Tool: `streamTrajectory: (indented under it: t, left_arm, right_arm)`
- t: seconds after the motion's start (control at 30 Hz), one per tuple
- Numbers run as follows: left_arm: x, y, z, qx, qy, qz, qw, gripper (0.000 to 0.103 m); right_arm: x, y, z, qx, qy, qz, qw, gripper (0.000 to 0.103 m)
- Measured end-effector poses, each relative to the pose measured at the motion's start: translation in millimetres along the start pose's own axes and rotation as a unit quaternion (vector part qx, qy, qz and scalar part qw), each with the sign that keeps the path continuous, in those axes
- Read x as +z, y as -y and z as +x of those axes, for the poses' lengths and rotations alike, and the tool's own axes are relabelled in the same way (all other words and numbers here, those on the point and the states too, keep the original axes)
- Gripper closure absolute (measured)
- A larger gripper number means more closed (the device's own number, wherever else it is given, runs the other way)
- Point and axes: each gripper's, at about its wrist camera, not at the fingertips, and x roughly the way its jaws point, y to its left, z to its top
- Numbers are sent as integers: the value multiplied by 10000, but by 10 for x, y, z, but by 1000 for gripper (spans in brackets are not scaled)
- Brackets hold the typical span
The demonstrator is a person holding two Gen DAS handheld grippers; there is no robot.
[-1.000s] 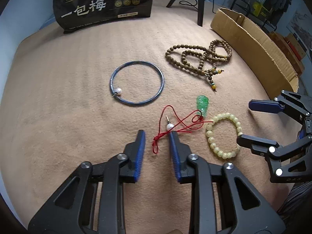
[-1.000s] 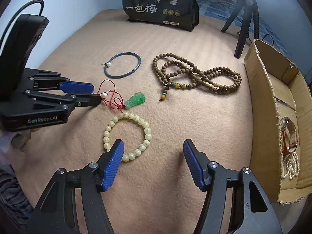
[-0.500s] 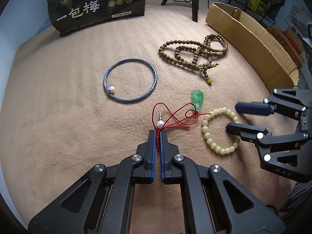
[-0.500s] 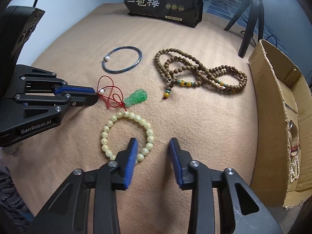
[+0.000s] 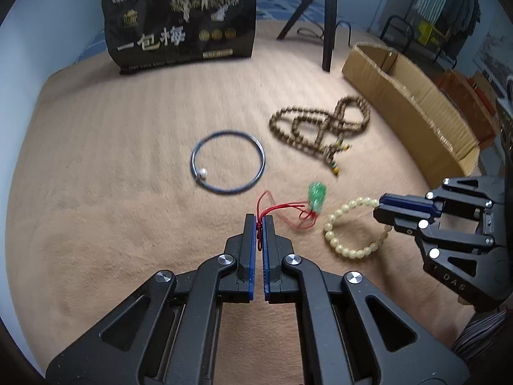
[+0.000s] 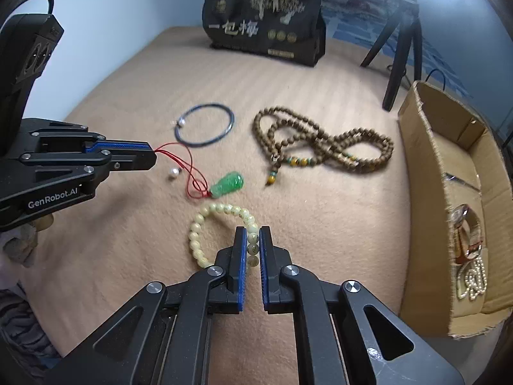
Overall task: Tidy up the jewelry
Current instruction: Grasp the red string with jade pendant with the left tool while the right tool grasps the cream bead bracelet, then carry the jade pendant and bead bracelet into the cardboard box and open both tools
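My left gripper (image 5: 259, 221) is shut on the red cord (image 5: 282, 208) of a necklace with a green pendant (image 5: 316, 195); the cord is pulled taut and lifted, as the right wrist view shows (image 6: 189, 166). My right gripper (image 6: 252, 234) is shut on a pale yellow bead bracelet (image 6: 205, 221), which still lies on the tan blanket (image 6: 320, 224). That bracelet also shows in the left wrist view (image 5: 349, 247). A loose white pearl (image 6: 174, 172) lies under the cord.
A blue bangle (image 5: 228, 160) and a long brown bead string (image 5: 320, 128) lie farther back. An open cardboard box (image 6: 455, 211) with jewelry inside stands at the right. A black bag (image 5: 182, 22) and a tripod (image 5: 325, 16) stand at the back.
Both grippers have closed: the left on the red cord, the right on the yellow bracelet. The left has lifted the cord and the pearl has dropped free of it.
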Motion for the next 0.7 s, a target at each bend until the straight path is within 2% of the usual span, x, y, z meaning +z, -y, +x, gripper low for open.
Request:
streamTrajectory:
  t: [0.4, 0.7]
  left_arm:
    - [128, 64, -326, -162, 338, -205, 9991, 102]
    - [204, 123, -549, -282, 611, -355, 9971, 102]
  right_arm:
    - [22, 33, -425, -170, 421, -10, 9990, 97]
    - [55, 177, -742, -208, 775, 226, 9965, 97]
